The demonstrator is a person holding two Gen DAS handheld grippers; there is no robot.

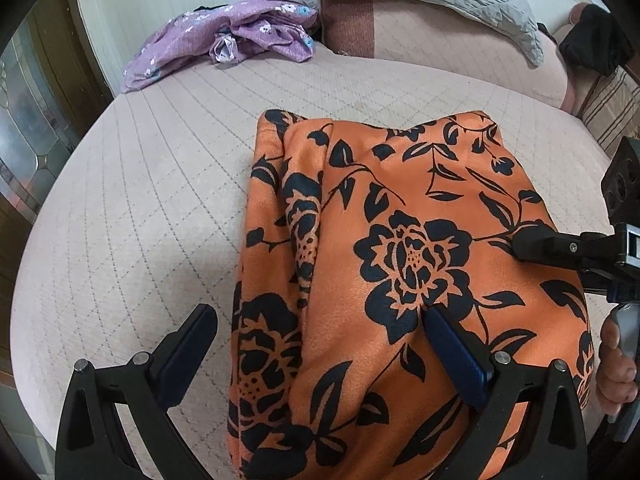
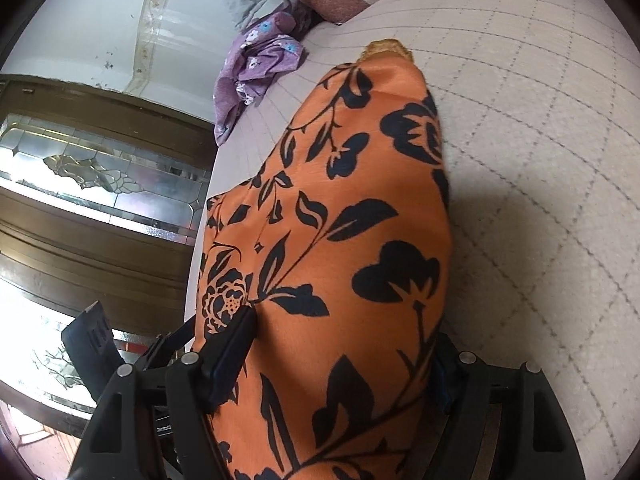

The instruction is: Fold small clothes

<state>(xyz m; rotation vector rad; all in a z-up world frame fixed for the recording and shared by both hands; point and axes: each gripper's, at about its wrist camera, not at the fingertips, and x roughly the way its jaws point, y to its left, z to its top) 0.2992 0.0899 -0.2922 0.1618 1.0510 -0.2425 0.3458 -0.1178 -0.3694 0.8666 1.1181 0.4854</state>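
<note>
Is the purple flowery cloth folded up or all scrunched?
Scrunched. The purple flowery cloth lies in a rumpled heap at the bed's far edge, with no neat folds.

- The satin-like orange garment carries black flowers and leaves.
- The crumpled purple cloth has small white and blue flowers.
- The pale beige quilted bed cover shows a stitched diamond grid.
</note>
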